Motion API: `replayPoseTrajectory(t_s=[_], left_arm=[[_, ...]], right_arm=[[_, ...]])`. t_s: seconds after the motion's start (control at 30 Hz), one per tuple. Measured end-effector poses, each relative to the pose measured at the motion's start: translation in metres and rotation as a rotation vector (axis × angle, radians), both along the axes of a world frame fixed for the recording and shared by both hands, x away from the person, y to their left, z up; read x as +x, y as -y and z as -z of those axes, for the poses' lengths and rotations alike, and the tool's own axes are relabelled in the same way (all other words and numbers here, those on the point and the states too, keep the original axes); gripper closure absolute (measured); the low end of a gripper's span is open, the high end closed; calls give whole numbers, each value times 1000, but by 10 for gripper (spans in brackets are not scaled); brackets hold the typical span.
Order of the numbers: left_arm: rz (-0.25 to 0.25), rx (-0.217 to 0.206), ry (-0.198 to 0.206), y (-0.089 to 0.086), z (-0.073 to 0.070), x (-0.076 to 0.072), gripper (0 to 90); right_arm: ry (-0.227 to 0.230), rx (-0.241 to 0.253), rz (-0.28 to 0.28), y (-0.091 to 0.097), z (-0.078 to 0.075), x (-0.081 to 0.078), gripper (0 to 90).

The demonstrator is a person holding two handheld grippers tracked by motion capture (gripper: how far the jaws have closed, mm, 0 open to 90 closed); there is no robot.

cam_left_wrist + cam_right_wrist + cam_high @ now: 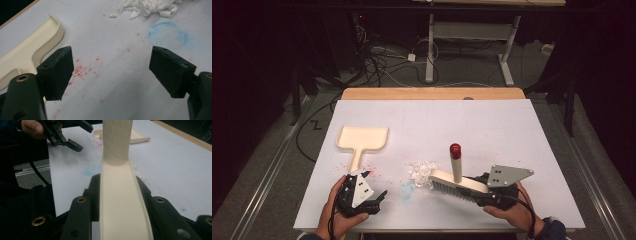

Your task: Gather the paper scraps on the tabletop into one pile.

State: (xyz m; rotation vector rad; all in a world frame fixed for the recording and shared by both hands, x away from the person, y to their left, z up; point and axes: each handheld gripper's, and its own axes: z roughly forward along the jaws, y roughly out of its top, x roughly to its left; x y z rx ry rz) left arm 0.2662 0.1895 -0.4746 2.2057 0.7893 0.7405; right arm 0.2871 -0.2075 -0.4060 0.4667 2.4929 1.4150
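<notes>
Right gripper [472, 192] clamped on cream brush [457, 184], bristles beside white scraps [421, 170]; left gripper [374, 190] open, holding nothing, near cream dustpan [362, 139] on table [492, 130].

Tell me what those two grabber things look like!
Both grippers, left and right, are black, each with two blocky black jaws and brass-coloured rivets. A grey three-cornered plate with small holes sits on top of each. Black cables trail back from them. The right hand has a dark sleeve.
</notes>
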Motion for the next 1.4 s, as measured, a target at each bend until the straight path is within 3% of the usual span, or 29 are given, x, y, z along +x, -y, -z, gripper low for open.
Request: replayPoseTrajectory(t_s=[0.27, 0.37, 0.43, 0.5, 0.67, 0.97, 1.17, 1.27, 1.4], left_arm=[[1, -1, 1, 0, 0, 0, 185], [6, 0, 0, 1, -1, -1, 185], [9, 1, -1, 1, 0, -1, 186], [14, 5, -3, 2, 0, 0, 186], [26, 10, -10, 5, 0, 2, 185], [41, 16, -25, 8, 2, 4, 186], [48, 18, -31, 10, 3, 5, 186], [53, 22, -35, 11, 4, 6, 186], [57, 20, -36, 12, 4, 7, 186]], right_arm=[[-15, -39, 28, 45, -16, -14, 678], [-41, -53, 50, 64, -17, -18, 678], [-78, -72, 61, 74, -15, -18, 678], [-125, -62, 61, 84, -12, -16, 677], [-264, -46, 61, 101, -3, -1, 679], [-390, -86, 141, 113, 11, 41, 666], [-408, -146, 213, 117, 16, 73, 561], [-424, -157, 209, 119, 17, 85, 528], [-381, -166, 231, 121, 8, 96, 452]])
